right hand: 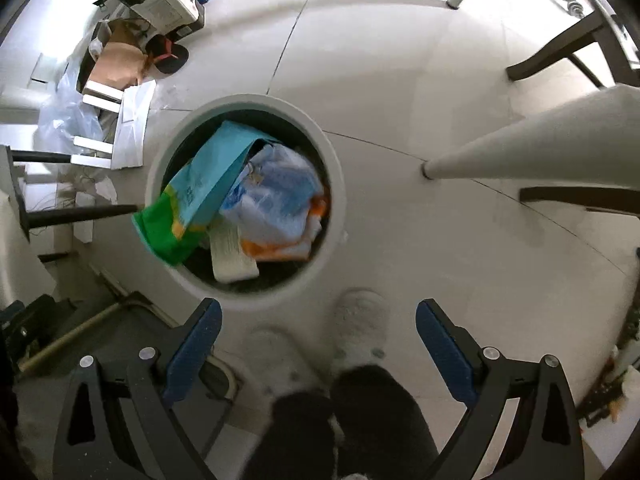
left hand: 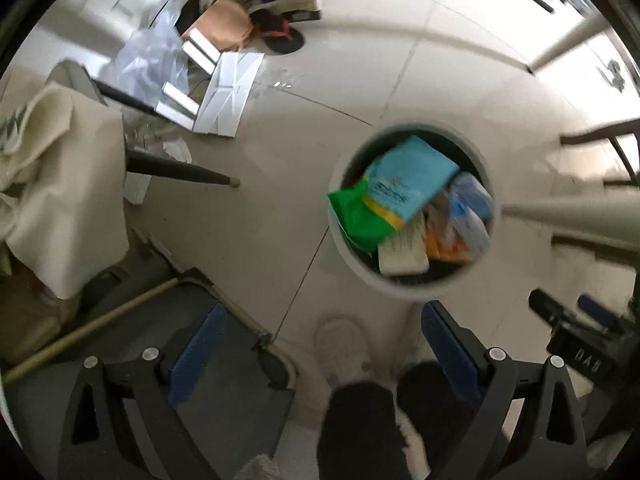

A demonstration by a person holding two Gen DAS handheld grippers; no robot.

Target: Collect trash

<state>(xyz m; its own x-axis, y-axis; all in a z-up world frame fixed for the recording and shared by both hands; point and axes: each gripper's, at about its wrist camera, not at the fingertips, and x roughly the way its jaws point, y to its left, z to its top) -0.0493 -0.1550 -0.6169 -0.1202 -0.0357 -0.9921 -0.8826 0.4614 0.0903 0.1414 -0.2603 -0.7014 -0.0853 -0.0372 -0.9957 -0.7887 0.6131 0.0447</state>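
Pale tiled floor point(right hand: 400, 100). White bin point(right hand: 244, 296) holds a blue-green pack point(right hand: 200, 192), its edge over the rim, and pale wrappers point(right hand: 276, 204). Left gripper point(left hand: 324, 344) and right gripper point(right hand: 318, 336) hang above the bin, jaws wide, empty. Pack print blurred, unreadable.

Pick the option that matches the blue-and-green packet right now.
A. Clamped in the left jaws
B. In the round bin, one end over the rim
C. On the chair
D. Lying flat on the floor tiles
B: the blue-and-green packet sits in the round bin, its green end hanging over the rim.
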